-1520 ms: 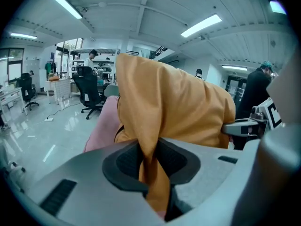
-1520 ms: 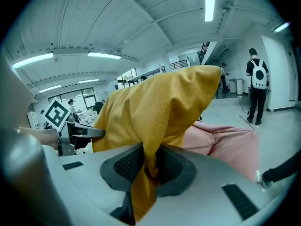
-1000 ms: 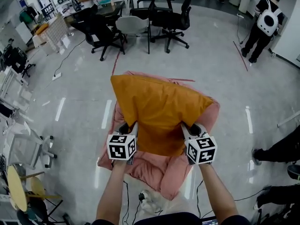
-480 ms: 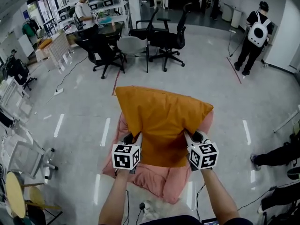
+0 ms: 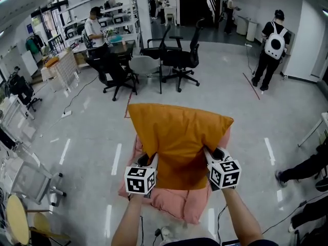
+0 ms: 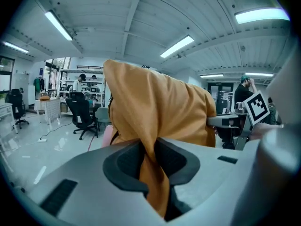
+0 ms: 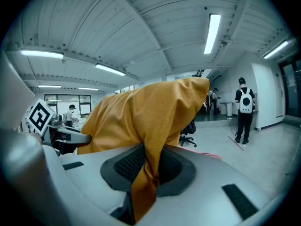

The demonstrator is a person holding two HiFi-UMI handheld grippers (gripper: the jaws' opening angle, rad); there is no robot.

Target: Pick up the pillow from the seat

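The mustard-orange pillow [image 5: 179, 137] is a plump, wrinkled fabric rectangle with pointed corners. It is held up in front of the person, over the pink cushioned seat [image 5: 177, 206]. The left hand-held gripper [image 5: 149, 161] and the right hand-held gripper [image 5: 211, 155] each pinch bunched cloth at one lower corner, their jaws narrow on the fold.

Glossy pale grey floor [image 5: 77, 152] is recorded throughout, with white light streaks reflected in it. A soft pink cushioned seat [image 5: 174, 201] is set directly on it, rumpled at the near edge. Farther back, black wheeled office chairs [image 5: 182, 59] and a grey-shelled chair [image 5: 144, 65] are stood on the floor beside a dark table [image 5: 123, 42]. A thin red tape line [image 5: 251, 86] and a black cable [image 5: 77, 99] are laid flat on it.
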